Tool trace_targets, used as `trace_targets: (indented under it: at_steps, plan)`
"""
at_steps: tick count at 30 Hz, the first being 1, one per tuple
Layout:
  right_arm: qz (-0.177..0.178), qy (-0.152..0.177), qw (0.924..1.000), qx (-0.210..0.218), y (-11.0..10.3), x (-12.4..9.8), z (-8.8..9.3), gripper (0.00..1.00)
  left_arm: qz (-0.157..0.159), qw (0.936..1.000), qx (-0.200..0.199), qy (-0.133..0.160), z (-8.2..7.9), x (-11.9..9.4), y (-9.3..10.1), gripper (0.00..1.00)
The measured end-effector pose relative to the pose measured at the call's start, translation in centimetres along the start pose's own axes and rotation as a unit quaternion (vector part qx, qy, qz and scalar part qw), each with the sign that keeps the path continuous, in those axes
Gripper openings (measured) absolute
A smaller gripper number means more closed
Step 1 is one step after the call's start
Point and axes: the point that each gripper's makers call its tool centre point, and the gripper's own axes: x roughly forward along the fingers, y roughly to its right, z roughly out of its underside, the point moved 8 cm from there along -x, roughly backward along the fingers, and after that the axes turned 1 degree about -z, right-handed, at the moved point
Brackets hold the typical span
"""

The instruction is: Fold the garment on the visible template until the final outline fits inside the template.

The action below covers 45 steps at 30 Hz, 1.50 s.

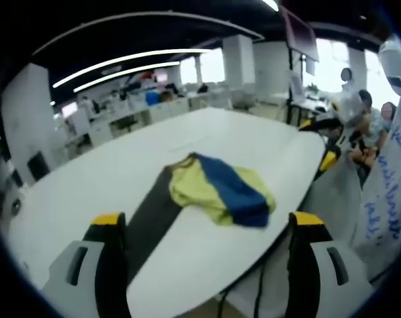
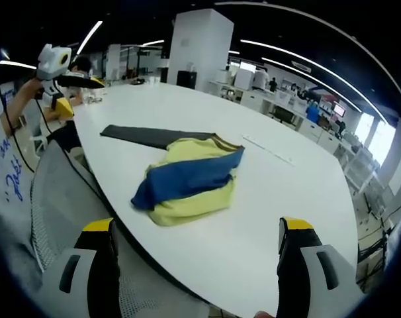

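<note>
shirt (image 2: 187, 179) lay crumpled on counter (image 2: 306, 199), partly over dark template (image 2: 147, 136); folding barely begun. both grippers (image 1: 210, 232) (image 2: 195, 242) apart, holding nothing.

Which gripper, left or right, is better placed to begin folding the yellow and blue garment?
Right, probably. In its view the garment lies nearer, between its open jaws. The left gripper is also open, but the garment looks farther away there. The difference is small.

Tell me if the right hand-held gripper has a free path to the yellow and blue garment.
Probably yes. The right hand-held gripper is open and points at the garment, which lies near the table edge with only bare tabletop before it. The dark template lies beyond, out of the way.
</note>
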Motion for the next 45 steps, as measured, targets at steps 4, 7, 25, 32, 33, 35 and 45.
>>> trace_targets:
  at_steps: [4, 7, 25, 32, 33, 35, 45]
  plan:
    - [-0.007, 0.007, 0.9999, -0.007, -0.3, 0.3, -0.6, 1.0, 0.003, 1.0, 0.002, -0.005, 0.2, 0.0, 0.2, 0.99]
    - [-0.025, 0.015, 0.9995, -0.011, -0.8, 0.8, -1.2, 1.0, 0.001, 1.0, -0.002, 0.0, 0.3, -0.3, 0.2, 0.99]
    - [-0.152, 0.049, 0.9859, -0.051, -4.9, 5.6, -5.1, 0.85, 0.008, 0.9998, -0.003, 0.015, 0.8, -1.2, 0.1, 0.98]
    - [-0.199, 0.048, 0.9776, -0.048, -7.1, 7.9, -5.7, 0.63, 0.012, 0.9997, -0.005, 0.019, 0.8, -1.2, 0.1, 0.96]
    - [-0.208, 0.049, 0.9758, -0.045, -7.3, 8.2, -5.7, 0.61, 0.013, 0.9997, -0.005, 0.019, 0.8, -1.2, 0.0, 0.96]
    - [-0.235, 0.048, 0.9702, -0.031, -8.0, 9.0, -5.7, 0.58, 0.02, 0.9996, -0.005, 0.018, 0.9, -1.1, 0.0, 0.95]
    - [-0.263, 0.046, 0.9635, -0.015, -9.0, 12.2, -5.9, 0.34, 0.034, 0.9992, -0.003, 0.019, 1.2, -0.9, -0.3, 0.94]
